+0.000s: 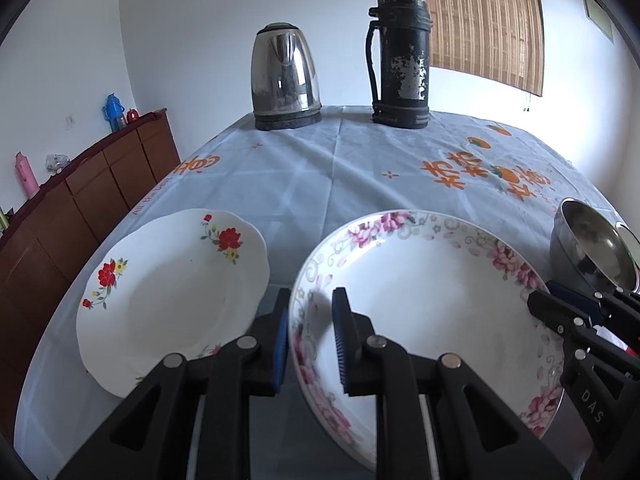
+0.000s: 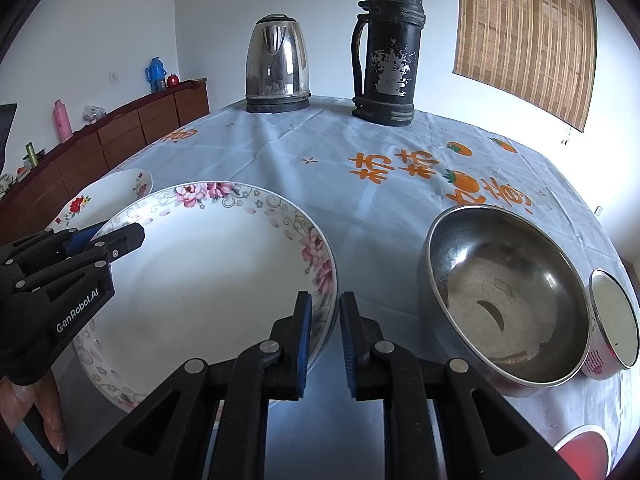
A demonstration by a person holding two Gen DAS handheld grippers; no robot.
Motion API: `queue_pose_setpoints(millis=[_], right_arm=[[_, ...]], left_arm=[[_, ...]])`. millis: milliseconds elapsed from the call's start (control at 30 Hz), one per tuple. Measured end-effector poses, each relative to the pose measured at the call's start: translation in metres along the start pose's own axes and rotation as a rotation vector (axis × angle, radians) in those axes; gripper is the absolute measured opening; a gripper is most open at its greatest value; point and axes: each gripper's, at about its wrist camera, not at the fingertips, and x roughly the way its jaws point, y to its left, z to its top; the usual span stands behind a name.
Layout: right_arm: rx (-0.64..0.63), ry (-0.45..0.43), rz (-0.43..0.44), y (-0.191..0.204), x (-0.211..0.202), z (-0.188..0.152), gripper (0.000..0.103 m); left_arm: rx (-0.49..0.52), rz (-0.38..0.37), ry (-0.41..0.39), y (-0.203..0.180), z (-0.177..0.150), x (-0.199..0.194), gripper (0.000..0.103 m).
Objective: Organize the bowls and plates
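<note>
Pink-flowered plate [image 1: 432, 304] at the table's near edge, between red-flowered plate [image 1: 168, 292] and steel bowl [image 2: 504, 296]. Left gripper [image 1: 312, 340] pinched shut on its left rim; right gripper [image 2: 325, 344] clamps the right rim — a two-handed hold. Step in hand: lifting this plate. Next, likely — raise level, carry left, stack onto the red-flowered plate.

White walls [image 2: 100, 20] enclose the room; a bamboo blind [image 2: 524, 36] covers the bright window at right (daylight washes the far corner). A brown wooden sideboard [image 1: 92, 196] lines the left wall beside the cloth-covered surface [image 1: 320, 168].
</note>
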Motion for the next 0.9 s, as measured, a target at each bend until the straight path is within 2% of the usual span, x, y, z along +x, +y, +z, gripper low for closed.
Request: queue_pose_setpoints(millis=[267, 900], right_arm=[[0.0, 0.0, 0.0, 0.0002, 0.0001, 0.0, 0.016], [-0.002, 0.0, -0.002, 0.0005, 0.0002, 0.0004, 0.016]], left_arm=[[0.018, 0.022, -0.023, -0.0037, -0.0002, -0.0034, 0.017], [0.018, 0.022, -0.017, -0.0025, 0.0, -0.0015, 0.017]])
